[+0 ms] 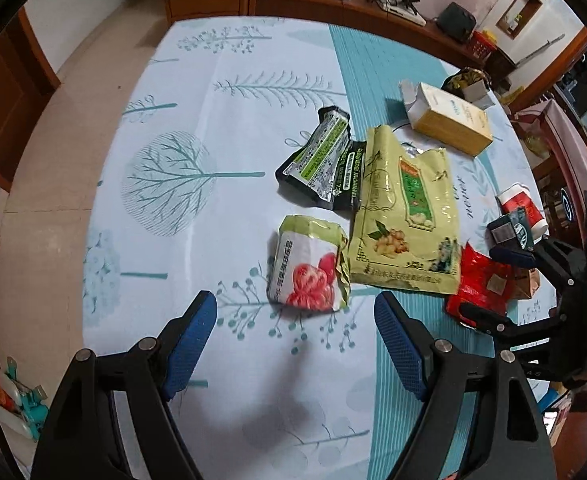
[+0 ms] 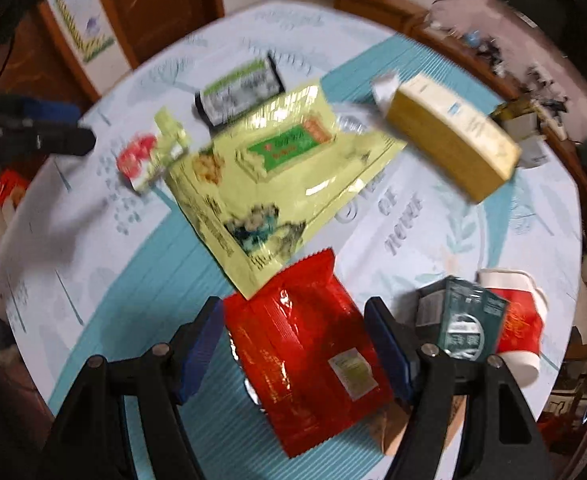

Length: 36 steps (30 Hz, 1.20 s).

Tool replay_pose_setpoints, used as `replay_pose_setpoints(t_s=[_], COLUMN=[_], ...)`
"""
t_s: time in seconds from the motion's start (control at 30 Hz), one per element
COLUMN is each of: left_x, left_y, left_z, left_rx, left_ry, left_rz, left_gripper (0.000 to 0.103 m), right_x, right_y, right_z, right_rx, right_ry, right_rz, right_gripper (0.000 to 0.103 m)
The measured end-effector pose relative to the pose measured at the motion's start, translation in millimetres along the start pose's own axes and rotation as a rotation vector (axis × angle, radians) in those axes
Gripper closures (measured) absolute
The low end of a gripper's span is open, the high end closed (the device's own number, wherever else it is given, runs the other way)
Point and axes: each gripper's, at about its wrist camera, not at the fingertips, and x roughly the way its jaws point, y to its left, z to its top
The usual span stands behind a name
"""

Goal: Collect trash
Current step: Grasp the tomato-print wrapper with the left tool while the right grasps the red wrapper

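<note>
A crumpled wrapper with a tomato picture (image 1: 305, 266) lies on the tablecloth just ahead of my left gripper (image 1: 295, 308), which hangs open above the cloth with nothing between its fingers. My right gripper (image 2: 293, 310) is open and points down. Its blue pads stand on either side of a red foil wrapper (image 2: 301, 360) that lies flat on the cloth. The left wrist view shows this right gripper (image 1: 497, 286) over the red wrapper (image 1: 479, 280). A large yellow-green bag (image 1: 405, 216) and a black-and-green wrapper (image 1: 321, 156) lie in the middle.
A yellow carton (image 2: 453, 140) lies at the back right. A red-and-white paper cup (image 2: 517, 320) and a dark green box (image 2: 465, 328) lie right of my right gripper, with a brown paper scrap (image 2: 389, 428) under it. A wooden sideboard (image 1: 333, 4) runs behind the round table (image 1: 197, 80).
</note>
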Motion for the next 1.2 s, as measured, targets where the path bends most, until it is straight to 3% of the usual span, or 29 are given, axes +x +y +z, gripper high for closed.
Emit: replay_pose_setpoints(t_s=[0.13, 0.33, 0.57, 0.63, 0.67, 0.7, 0.77, 0.83, 0.9, 1.2], left_x=[13.1, 32.4, 52.0, 57.6, 57.8, 57.7, 58.5, 58.6, 57.6, 29.3], left_y=[2.5, 5.0, -1.4, -2.7, -4.0, -5.8, -9.2, -11.2, -10.7, -9.5], left_z=[7.6, 16.1, 17.9, 17.8, 18.0, 18.2, 18.3, 16.6, 13.4, -22.4], left_rx=[0.009, 0.005, 0.024, 0.024, 0.026, 0.031, 0.043, 0.050, 0.043, 0.047], left_ry=[0.028, 0.072, 0.113, 0.129, 0.121, 0.112, 0.107, 0.100, 0.096, 0.066], left_rz=[-0.011, -0.019, -0.028, -0.026, -0.017, -0.016, 0.007, 0.007, 0.003, 0.056], left_gripper=[0.023, 0.023, 0.026, 0.038, 0.039, 0.049, 0.058, 0.077, 0.080, 0.083], right_x=[15.6, 16.5, 8.1, 5.2, 3.7, 2.0, -2.1, -6.8, -12.3, -31.2], right_y=[-3.0, -3.4, -8.9, -7.1, -6.2, -5.5, -4.9, -4.4, -5.5, -2.5], right_z=[-1.8, -5.5, -12.0, -16.9, -19.5, -22.7, -34.4, -40.9, -47.6, -81.8], right_rx=[-0.018, 0.022, 0.134, 0.155, 0.165, 0.182, 0.216, 0.254, 0.290, 0.410], right_ry=[0.079, 0.090, 0.062, 0.055, 0.052, 0.048, 0.037, 0.019, 0.000, -0.046], right_rz=[0.000, 0.001, -0.014, -0.007, -0.004, 0.000, 0.004, 0.009, 0.019, 0.099], right_gripper=[0.031, 0.030, 0.060, 0.068, 0.073, 0.075, 0.079, 0.084, 0.100, 0.101])
